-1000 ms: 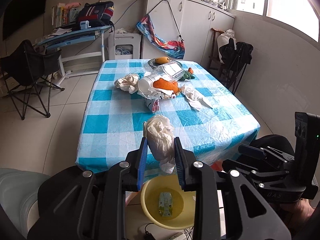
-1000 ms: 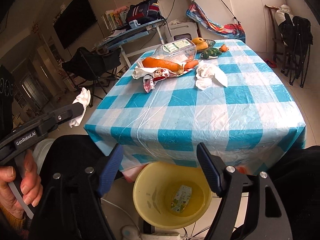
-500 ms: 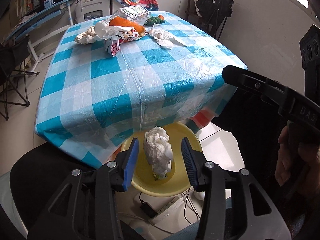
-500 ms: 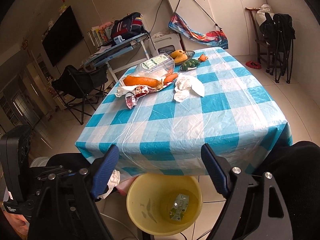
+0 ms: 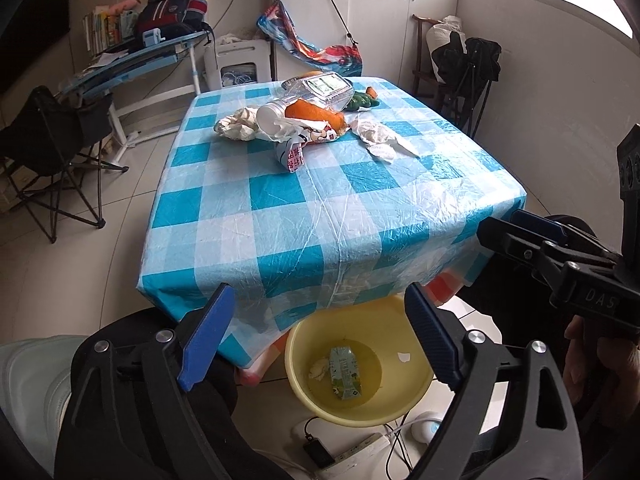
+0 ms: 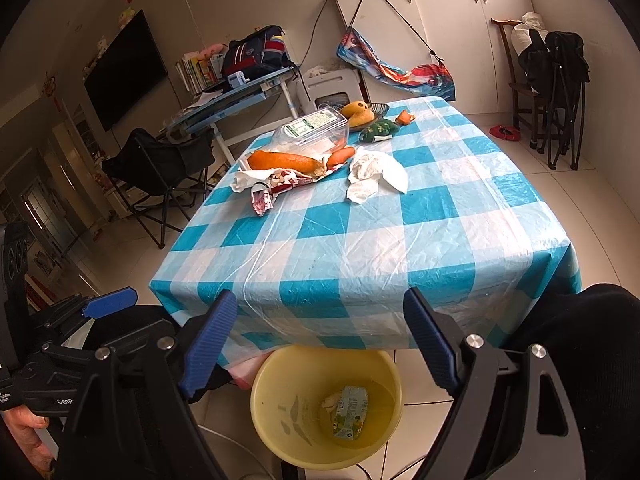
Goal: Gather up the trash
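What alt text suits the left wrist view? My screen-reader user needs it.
The left claw, empty and opening, hangs over a yellow basin holding a green carton and a crumpled tissue. Beyond, a blue checked table carries more tissues, a snack wrapper and a carrot.

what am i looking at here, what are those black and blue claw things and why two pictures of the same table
No robot here: a person holds a hand tool in each hand, each with two blue-padded fingers and a wide-angle camera looking along them. One picture comes from the left gripper, the other from the right gripper.

Both are empty. The right one is open; the left one's fingers are opening, with nothing between them.

The checked table holds crumpled tissues, a wrapper, a carrot and a clear plastic box.

Below its edge, a yellow basin catches the trash: a small carton and a tissue wad lie inside.
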{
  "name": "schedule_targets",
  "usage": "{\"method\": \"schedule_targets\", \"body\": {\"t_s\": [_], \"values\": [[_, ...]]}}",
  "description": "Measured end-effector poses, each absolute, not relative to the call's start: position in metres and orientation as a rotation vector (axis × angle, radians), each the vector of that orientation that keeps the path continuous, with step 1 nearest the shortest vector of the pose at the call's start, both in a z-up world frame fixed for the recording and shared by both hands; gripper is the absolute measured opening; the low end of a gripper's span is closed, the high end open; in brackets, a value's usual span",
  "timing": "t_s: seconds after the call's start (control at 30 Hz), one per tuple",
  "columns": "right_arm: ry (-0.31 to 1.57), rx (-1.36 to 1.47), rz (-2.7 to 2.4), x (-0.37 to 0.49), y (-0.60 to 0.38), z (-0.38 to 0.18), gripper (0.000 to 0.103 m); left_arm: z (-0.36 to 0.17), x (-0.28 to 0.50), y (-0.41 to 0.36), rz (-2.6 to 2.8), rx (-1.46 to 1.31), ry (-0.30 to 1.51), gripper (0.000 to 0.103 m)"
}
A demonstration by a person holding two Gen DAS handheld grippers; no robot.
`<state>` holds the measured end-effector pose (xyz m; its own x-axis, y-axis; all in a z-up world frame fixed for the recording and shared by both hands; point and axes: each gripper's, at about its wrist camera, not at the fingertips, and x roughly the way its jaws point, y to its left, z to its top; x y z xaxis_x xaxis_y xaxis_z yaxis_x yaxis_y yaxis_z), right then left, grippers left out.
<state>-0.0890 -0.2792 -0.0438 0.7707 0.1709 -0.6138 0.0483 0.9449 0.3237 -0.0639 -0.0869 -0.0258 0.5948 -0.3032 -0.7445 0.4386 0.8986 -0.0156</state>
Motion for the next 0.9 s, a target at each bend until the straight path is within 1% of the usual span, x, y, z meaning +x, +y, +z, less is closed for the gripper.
{"method": "schedule_targets", "body": {"t_s": [0.37, 0.9], "values": [[0.700, 0.318, 0.066, -0.087, -0.276, -0.046, 0.084, -0.022, -0.060, -0.079, -0.377, 0.150, 0.797, 0.087], [0.707, 0.313, 0.065, -0.087, -0.274, -0.047, 0.085, -0.022, -0.058, -0.076, -0.351, 0.141, 0.789, 0.088]]}}
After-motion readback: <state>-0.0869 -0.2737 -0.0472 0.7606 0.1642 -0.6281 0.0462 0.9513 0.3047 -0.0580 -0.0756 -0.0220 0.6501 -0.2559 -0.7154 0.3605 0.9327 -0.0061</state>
